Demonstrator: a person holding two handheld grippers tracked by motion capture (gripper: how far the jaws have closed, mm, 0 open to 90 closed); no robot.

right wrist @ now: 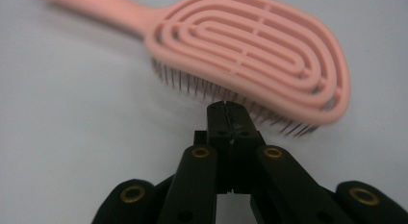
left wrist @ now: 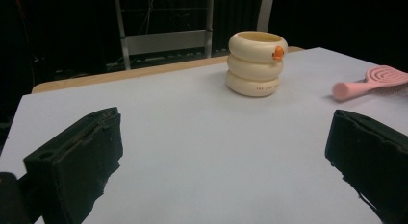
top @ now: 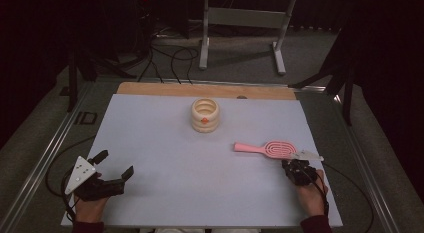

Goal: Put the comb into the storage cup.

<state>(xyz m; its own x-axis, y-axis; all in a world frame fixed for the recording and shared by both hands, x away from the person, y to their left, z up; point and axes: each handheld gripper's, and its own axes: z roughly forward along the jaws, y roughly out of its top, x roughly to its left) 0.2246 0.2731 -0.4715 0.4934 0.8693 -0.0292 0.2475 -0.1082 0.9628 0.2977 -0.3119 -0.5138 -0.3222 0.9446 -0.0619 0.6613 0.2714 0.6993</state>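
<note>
Hairbrush [top: 272,148]: pink, lying bristles-down at the right of the white worktop [top: 165,168], handle pointing left toward the middle, so the head faces the nearer hand.
Right gripper [right wrist: 226,108]: jaws pressed together, nothing between them; tips sit just beside the bristle edge of the brush head, apparently to nudge it rather than lift it.
Left gripper [left wrist: 221,152]: jaws spread wide, empty, resting at the near left, well apart from the brush.
Cream ringed cup [top: 205,114]: upright at the far middle, untouched.
</note>
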